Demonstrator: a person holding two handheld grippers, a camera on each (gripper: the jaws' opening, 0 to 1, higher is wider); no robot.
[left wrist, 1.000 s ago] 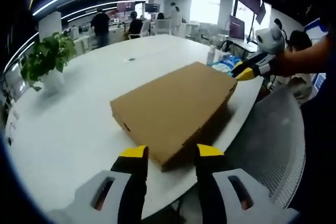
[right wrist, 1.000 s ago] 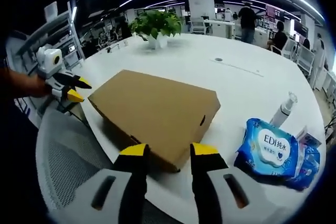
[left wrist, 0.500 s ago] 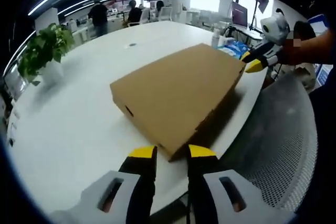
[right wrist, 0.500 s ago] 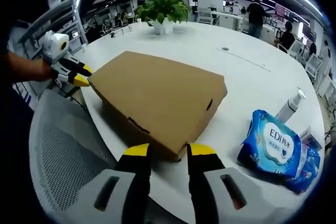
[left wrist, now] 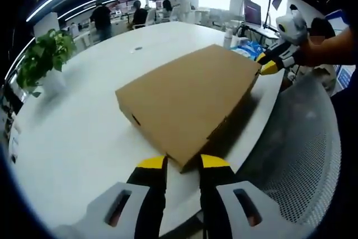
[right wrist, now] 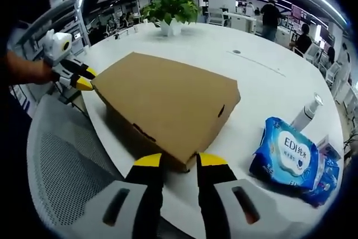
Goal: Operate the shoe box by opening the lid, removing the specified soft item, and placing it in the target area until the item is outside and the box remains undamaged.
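Cardboard shoe box (left wrist: 187, 102), lid down, lying near the edge of the white table (left wrist: 84, 132), contents hidden. Left gripper (left wrist: 183, 162): jaws narrowly apart, tips flanking the box's near corner; whether they touch it cannot be told. Right gripper (right wrist: 175, 160): jaws likewise narrowly apart astride the opposite corner. Blue wet-wipe pack (right wrist: 291, 158) and spray bottle (right wrist: 308, 112) beside the box; mesh chair (right wrist: 67, 160) partly cut off.

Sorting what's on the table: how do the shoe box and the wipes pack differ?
The shoe box is plain brown cardboard, rigid and flat-topped; the wipes pack is blue, soft plastic with a white printed label. The box is much larger. Both lie flat on the white table, apart.
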